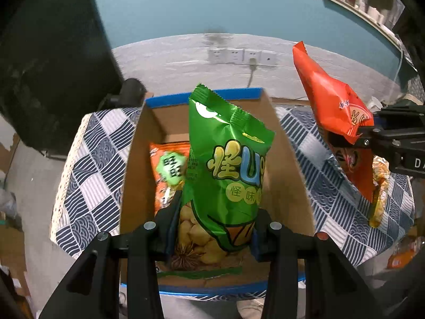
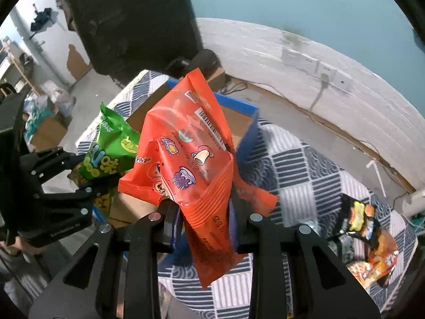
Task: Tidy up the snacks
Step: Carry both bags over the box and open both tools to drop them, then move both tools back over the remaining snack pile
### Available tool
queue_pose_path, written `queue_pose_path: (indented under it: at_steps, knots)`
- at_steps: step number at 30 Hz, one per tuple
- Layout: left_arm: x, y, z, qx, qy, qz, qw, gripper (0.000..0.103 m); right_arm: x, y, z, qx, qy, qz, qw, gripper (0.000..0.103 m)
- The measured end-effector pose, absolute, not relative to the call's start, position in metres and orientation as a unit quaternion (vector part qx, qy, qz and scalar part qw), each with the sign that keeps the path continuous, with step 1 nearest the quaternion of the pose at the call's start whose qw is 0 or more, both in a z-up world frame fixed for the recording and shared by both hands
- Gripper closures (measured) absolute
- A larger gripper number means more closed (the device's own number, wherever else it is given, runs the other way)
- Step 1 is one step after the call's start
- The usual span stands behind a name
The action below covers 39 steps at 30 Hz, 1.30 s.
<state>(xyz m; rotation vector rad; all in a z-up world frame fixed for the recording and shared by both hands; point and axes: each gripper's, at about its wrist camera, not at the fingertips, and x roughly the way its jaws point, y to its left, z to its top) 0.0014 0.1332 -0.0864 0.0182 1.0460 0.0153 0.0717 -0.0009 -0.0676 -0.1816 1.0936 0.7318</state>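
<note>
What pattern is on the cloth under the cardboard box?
The cloth has a navy-and-white check with wave-like lines, clearest in the left wrist view.

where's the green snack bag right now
In the left wrist view the green snack bag is held in the left gripper, above the open cardboard box.

Right tongs (image 2: 205,219): we see them clamped on the orange snack bag (image 2: 190,154), which stands up tilted between the fingers.
Left tongs (image 2: 79,171): at our left edge, gripping the green snack bag (image 2: 111,146).
Cardboard box (image 2: 236,118): open, blue-taped rim, behind both bags, on the desk (image 2: 305,170) with its blue-and-white checked cloth.
Loose packets (image 2: 369,236): a black-and-orange pile near the desk's right edge, well apart from the box.
Wall sockets (image 2: 318,70): on the white wall beyond, one with a plug in it.
</note>
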Motion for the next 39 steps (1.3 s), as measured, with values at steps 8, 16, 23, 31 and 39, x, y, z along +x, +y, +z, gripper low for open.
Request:
queue_pose_path:
  at_steps: [8, 16, 23, 31, 39]
  knots:
    - [0.0, 0.162, -0.098, -0.012, 0.51, 0.03, 0.859, 0.06, 0.069, 0.038, -0.074, -0.096, 0.514, 0.359, 0.773, 0.077]
    - [-0.002, 0.177, -0.103, -0.025, 0.517, 0.049, 0.854, 0.06, 0.067, 0.062, -0.085, -0.111, 0.523, 0.366, 0.762, 0.07]
    - [-0.004, 0.176, -0.097, -0.005, 0.505, 0.064, 0.86, 0.035, 0.069, 0.06, -0.085, -0.113, 0.518, 0.347, 0.773, 0.05]
    - [-0.004, 0.169, -0.09, 0.009, 0.5, 0.059, 0.864, 0.035, 0.07, 0.049, -0.08, -0.105, 0.52, 0.341, 0.776, 0.047]
    - [-0.004, 0.155, -0.08, 0.018, 0.492, 0.045, 0.869, 0.035, 0.066, 0.024, -0.079, -0.105, 0.519, 0.322, 0.785, 0.044]
